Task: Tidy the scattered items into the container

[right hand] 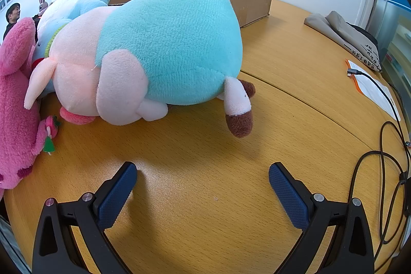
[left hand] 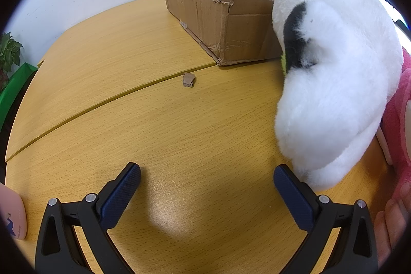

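Left gripper (left hand: 206, 170): jaws wide apart, holding nothing, low over the wooden table (left hand: 159, 120) at bottom centre.
Right gripper (right hand: 203, 168): jaws spread apart, nothing between them, bottom centre.
Cardboard box (left hand: 231, 17): upper centre of the left view, on the table, rim torn.
White plush toy (left hand: 339, 73): right side, just beside the box's near corner.
Teal and pink plush toy (right hand: 159, 53): centre of the right view, lying on the table before the box.
Pink plush toy (right hand: 15, 104): left edge, beside it.
Cardboard scrap (left hand: 188, 80): near the table seam.
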The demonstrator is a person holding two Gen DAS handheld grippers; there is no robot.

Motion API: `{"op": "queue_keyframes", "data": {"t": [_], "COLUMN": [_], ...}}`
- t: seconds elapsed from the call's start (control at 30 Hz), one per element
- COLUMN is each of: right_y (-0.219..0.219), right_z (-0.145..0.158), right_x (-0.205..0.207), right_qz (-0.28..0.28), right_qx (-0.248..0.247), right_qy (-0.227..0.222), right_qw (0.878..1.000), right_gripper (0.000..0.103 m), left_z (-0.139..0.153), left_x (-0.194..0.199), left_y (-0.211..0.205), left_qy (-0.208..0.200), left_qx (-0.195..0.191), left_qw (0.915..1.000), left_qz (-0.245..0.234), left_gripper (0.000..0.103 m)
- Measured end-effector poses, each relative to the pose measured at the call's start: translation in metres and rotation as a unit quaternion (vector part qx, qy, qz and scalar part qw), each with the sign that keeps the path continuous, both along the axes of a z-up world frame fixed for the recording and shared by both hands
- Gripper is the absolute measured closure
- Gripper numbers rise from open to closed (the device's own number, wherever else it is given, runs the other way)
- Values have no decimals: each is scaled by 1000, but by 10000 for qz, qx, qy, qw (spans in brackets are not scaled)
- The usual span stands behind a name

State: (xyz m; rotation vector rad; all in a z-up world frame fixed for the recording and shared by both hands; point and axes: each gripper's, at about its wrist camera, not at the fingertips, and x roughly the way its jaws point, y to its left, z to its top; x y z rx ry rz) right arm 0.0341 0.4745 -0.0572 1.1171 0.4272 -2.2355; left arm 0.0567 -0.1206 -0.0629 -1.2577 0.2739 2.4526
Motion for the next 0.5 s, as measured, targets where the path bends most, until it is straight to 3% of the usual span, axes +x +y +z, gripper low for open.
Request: {"op": "queue_keyframes", "data": {"t": [0.5], "right_y": [0], "right_z": [0], "right_x": [0], "right_qz": [3], "right_qx": [1], "right_qy": [1], "right_qw": [10000], "right_gripper": [0], "left_z": [2], "left_x": [-1], "left_y": [-1], "left_qy": [-2], "left_qx": [3], "left_qw": [10000], "left_qz": [-6], "left_gripper": [0]}}
